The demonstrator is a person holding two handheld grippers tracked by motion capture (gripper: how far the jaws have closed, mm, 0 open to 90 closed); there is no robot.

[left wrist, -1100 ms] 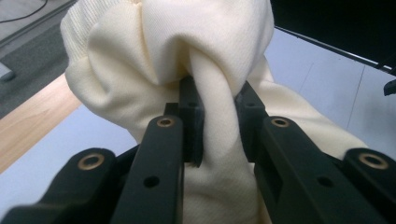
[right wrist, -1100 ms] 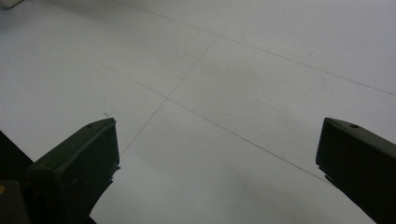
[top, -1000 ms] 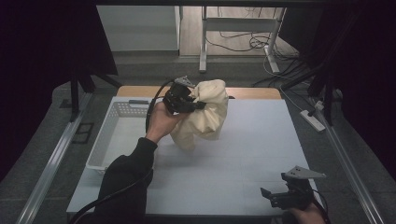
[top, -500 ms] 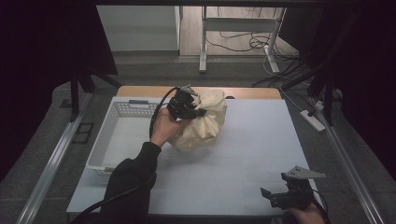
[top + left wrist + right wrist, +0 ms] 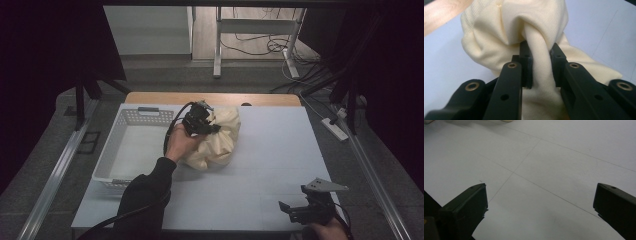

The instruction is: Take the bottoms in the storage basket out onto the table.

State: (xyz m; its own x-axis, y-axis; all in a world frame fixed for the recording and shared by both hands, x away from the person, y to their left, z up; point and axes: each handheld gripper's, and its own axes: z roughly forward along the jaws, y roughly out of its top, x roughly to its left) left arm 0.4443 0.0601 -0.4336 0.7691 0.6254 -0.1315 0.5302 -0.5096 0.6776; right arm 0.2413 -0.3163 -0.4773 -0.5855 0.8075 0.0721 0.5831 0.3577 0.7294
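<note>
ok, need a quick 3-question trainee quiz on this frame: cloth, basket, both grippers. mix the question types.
1. True or false: the left gripper is shut on a fold of the cream cloth.
2. Where does the white basket stand relative to the cloth in the high view? A) to its left B) to its right C) on top of it
3. In what state are the jaws of the right gripper, and what lies between them?

Key:
1. True. The left gripper view shows a fold pinched between the pads.
2. A
3. Open, wide apart, with bare white table between them; it holds nothing.
</note>
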